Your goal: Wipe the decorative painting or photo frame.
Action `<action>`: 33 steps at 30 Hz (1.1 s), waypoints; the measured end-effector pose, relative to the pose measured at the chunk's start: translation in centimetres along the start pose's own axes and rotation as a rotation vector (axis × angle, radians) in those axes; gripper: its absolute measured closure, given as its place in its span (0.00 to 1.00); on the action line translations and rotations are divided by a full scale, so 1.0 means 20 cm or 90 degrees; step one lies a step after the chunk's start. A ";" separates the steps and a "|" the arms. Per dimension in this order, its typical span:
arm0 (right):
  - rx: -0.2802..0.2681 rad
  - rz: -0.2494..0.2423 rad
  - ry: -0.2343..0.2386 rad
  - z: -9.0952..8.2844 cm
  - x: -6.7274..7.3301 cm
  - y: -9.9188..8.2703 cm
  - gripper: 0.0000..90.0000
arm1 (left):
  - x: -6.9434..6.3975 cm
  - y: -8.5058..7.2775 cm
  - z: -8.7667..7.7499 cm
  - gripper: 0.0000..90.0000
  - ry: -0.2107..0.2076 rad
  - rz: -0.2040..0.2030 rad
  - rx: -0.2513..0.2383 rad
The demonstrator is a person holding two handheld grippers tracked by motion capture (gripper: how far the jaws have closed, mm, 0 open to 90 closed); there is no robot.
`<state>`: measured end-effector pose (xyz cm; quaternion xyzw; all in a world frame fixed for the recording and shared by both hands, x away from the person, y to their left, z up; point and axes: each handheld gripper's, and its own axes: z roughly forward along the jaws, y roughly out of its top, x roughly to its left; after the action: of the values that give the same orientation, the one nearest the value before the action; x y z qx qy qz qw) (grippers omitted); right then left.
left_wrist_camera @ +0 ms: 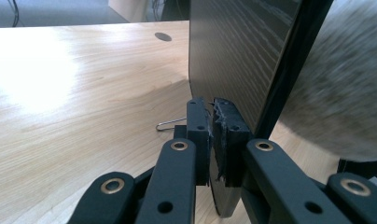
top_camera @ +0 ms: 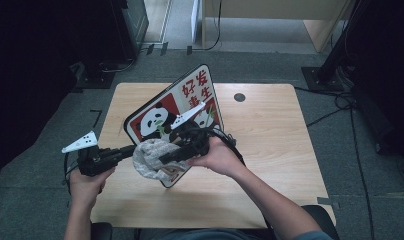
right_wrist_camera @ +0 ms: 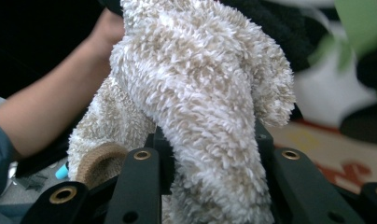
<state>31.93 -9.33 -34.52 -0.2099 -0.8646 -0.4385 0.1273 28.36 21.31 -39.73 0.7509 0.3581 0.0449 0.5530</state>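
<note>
Wiping the panda board
Left gripper [top_camera: 121, 152] clamped the panda board's [top_camera: 190, 95] edge, tilting it steady; right gripper [top_camera: 174, 155] pinched a fluffy cloth [right_wrist_camera: 200, 102] against it.

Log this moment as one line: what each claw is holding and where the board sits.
left claw: shut on panda board edge | right claw: shut on fluffy cloth, against board face | board: tilted up over table

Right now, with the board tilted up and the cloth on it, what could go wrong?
1. The left gripper pinches only the thin edge of the panda board; wiping pressure could twist it loose.
2. The fluffy cloth bulges out of the right gripper, so it might snag or slip.
</note>
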 end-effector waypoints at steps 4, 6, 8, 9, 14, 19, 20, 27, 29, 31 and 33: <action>-0.003 -0.018 0.007 0.00 0.06 0.10 0.74 | 0.00 -0.01 -0.02 0.95 0.006 -0.005 -0.006; -0.002 -0.029 0.010 0.00 0.09 0.15 0.74 | 0.00 -0.02 -0.03 0.95 0.008 -0.009 -0.009; -0.001 -0.039 0.011 0.00 0.13 0.20 0.74 | 0.00 -0.02 -0.05 0.95 0.010 -0.010 -0.012; 0.000 -0.044 0.011 0.00 0.14 0.23 0.74 | 0.00 -0.02 -0.05 0.95 0.011 -0.011 -0.011; 0.002 -0.061 0.006 0.00 0.20 0.35 0.74 | -0.01 -0.04 -0.07 0.95 0.016 -0.012 -0.018; -0.004 -0.075 0.003 -0.01 0.25 0.47 0.74 | -0.01 -0.05 -0.09 0.95 0.021 -0.017 -0.020; -0.008 -0.079 0.005 -0.01 0.26 0.49 0.74 | -0.01 -0.05 -0.09 0.95 0.021 -0.016 -0.021; -0.033 -0.104 -0.003 -0.03 0.32 0.62 0.73 | 0.00 -0.04 -0.09 0.95 0.016 -0.015 -0.020; -0.032 -0.102 -0.005 -0.01 0.32 0.65 0.73 | 0.00 -0.05 -0.09 0.95 0.017 -0.018 -0.021; -0.024 -0.098 -0.009 0.01 0.31 0.66 0.73 | 0.01 -0.05 -0.09 0.95 0.019 -0.020 -0.023; -0.014 -0.091 -0.014 0.03 0.28 0.65 0.73 | 0.01 -0.05 -0.10 0.95 0.019 -0.023 -0.025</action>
<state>33.07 -0.49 -23.46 -0.1537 -0.8740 -0.4534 0.0835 27.11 23.23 -39.97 0.7328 0.3789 0.0532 0.5627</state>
